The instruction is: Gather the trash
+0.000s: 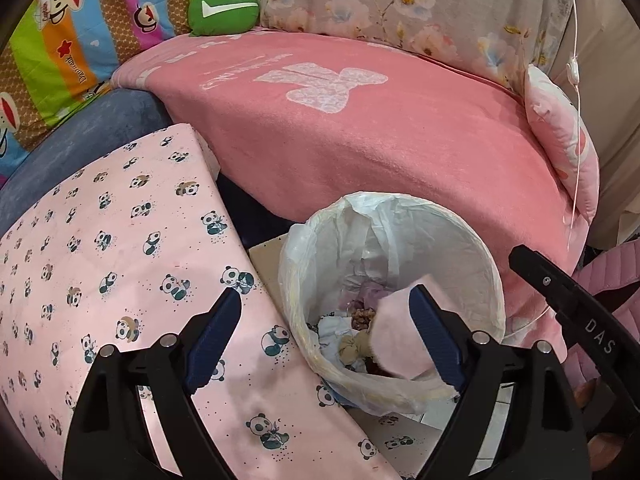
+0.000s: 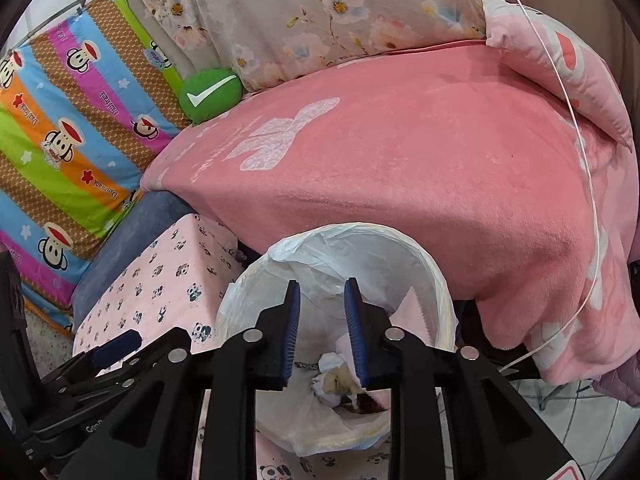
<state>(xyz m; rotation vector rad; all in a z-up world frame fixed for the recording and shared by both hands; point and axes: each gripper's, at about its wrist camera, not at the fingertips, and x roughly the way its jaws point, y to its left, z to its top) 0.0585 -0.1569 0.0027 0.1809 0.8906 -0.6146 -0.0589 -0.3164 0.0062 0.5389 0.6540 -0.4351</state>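
Note:
A round bin with a white plastic liner stands on the floor beside the bed; it also shows in the right wrist view. Crumpled tissues and scraps lie in it. A pale pink packet hangs over the bin mouth against my left gripper's right finger; it shows in the right wrist view too. My left gripper is open wide, left finger over the panda sheet. My right gripper is open and empty above the bin.
A pink panda-print mattress lies left of the bin. A pink blanket covers the bed behind it. A green check-mark cushion and striped monkey bedding sit at the back. A thin white cord hangs at the right.

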